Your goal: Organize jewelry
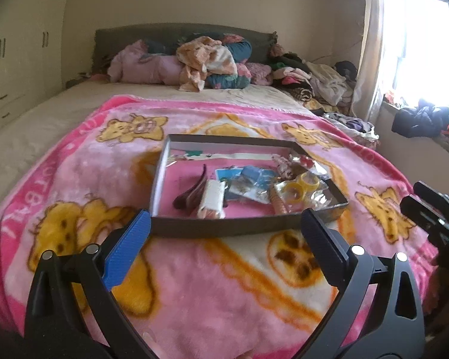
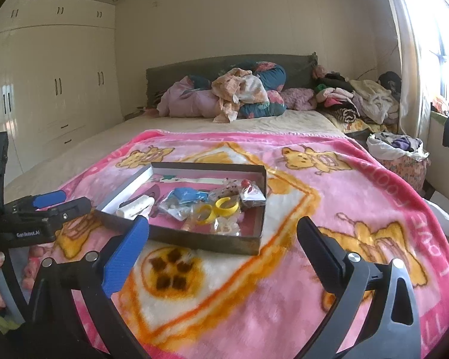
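A shallow dark box (image 1: 224, 229) (image 2: 206, 237) lies on the pink blanket (image 1: 83, 173) (image 2: 329, 185). Inside it are yellow rings (image 1: 302, 187) (image 2: 221, 208), a white case (image 1: 214, 193) (image 2: 134, 206), a blue piece (image 1: 251, 175) (image 2: 184, 194), a dark hair clip (image 1: 191, 194) and clear packets of jewelry. My left gripper (image 1: 224, 230) stands wide open, just short of the box's near wall, with nothing between its fingers. My right gripper (image 2: 223, 236) is also wide open and holds nothing, near the box's front edge. The left gripper (image 2: 45, 206) shows at the left in the right wrist view.
The blanket covers the foot of a bed. Pillows and bundled bedding (image 1: 200, 59) (image 2: 233, 92) lie at the headboard, with heaped clothes (image 1: 314, 80) (image 2: 359, 98) to the right. A lined laundry basket (image 2: 399, 152) stands beside the bed under the window. Wardrobes (image 2: 54, 83) fill the left wall.
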A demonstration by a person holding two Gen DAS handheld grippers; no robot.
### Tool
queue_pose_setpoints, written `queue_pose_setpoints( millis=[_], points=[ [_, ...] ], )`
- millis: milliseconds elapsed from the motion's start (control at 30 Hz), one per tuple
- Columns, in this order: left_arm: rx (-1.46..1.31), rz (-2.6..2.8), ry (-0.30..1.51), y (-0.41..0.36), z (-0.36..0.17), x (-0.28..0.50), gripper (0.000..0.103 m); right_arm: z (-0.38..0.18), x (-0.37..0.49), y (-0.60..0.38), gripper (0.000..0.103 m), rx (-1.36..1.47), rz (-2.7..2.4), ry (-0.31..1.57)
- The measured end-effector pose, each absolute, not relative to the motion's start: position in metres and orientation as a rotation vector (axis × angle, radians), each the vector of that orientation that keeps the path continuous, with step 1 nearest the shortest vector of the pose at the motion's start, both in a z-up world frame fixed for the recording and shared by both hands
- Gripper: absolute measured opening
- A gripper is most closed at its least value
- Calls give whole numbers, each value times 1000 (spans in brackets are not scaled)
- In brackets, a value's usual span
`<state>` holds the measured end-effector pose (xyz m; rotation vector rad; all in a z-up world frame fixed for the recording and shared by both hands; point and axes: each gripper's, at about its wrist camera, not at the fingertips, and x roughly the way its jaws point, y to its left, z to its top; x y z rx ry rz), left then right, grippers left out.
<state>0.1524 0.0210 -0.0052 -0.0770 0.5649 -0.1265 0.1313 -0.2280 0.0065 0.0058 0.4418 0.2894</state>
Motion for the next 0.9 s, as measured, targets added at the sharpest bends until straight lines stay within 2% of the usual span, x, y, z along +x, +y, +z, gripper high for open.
queue_pose_setpoints(
  millis=[500, 900],
  points=[
    [-64, -85, 539, 26, -26, 107, 91, -20, 88, -222, 96, -3, 281, 410],
    [-64, -80, 452, 19, -26, 97, 91, -32, 66, -229, 97, 11, 260, 282]
  ],
)
